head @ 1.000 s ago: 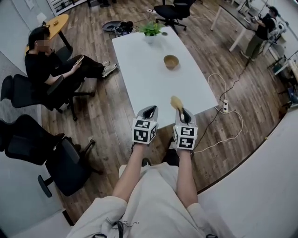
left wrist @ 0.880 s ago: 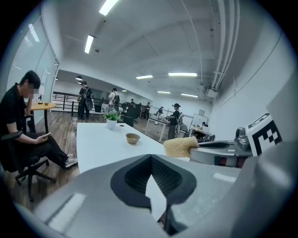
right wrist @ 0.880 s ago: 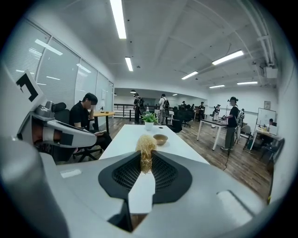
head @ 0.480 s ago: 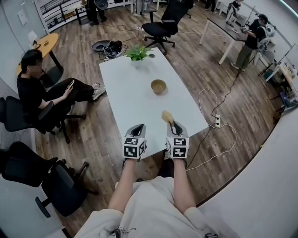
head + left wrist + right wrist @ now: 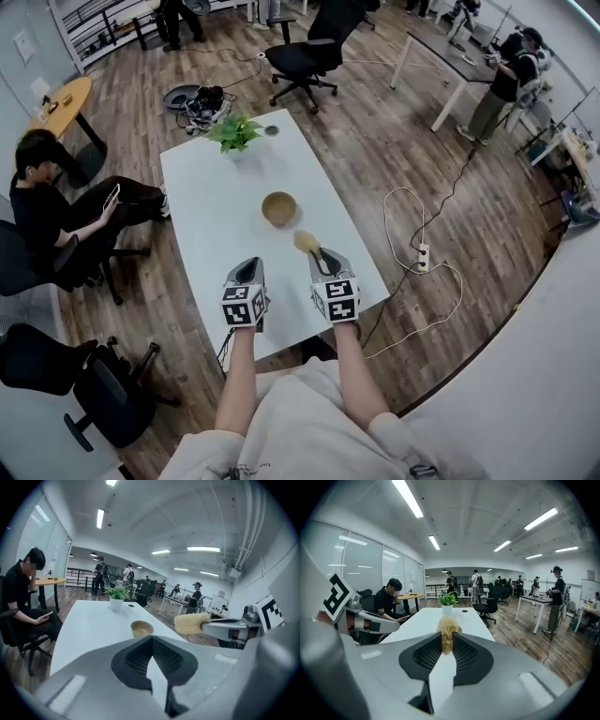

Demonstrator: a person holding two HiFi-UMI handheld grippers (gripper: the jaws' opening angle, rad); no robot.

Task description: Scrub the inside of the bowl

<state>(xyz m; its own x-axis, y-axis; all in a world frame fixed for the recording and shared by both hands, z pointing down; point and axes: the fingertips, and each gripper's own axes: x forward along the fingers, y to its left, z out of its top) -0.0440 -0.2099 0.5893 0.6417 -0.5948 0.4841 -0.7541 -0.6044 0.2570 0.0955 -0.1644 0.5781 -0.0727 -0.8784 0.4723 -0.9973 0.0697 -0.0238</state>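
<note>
Now our right gripper (image 5: pixel 322 256) pinches the sponge (image 5: pixel 305 242), our left gripper (image 5: pixel 247 270) is closed on nothing, so the bowl (image 5: pixel 278 207) beyond the fingers (image 5: pixel 480 660) may slide when scrubbed.

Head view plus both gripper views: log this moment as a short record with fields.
bowl: upright on the white table, nothing touching it
sponge: clamped in the right gripper, sticking forward, short of the bowl
left gripper: jaws together, nothing between them, held over the table's near end
plant: potted, at the table's far end
task stage: scrubbing not yet begun
</note>
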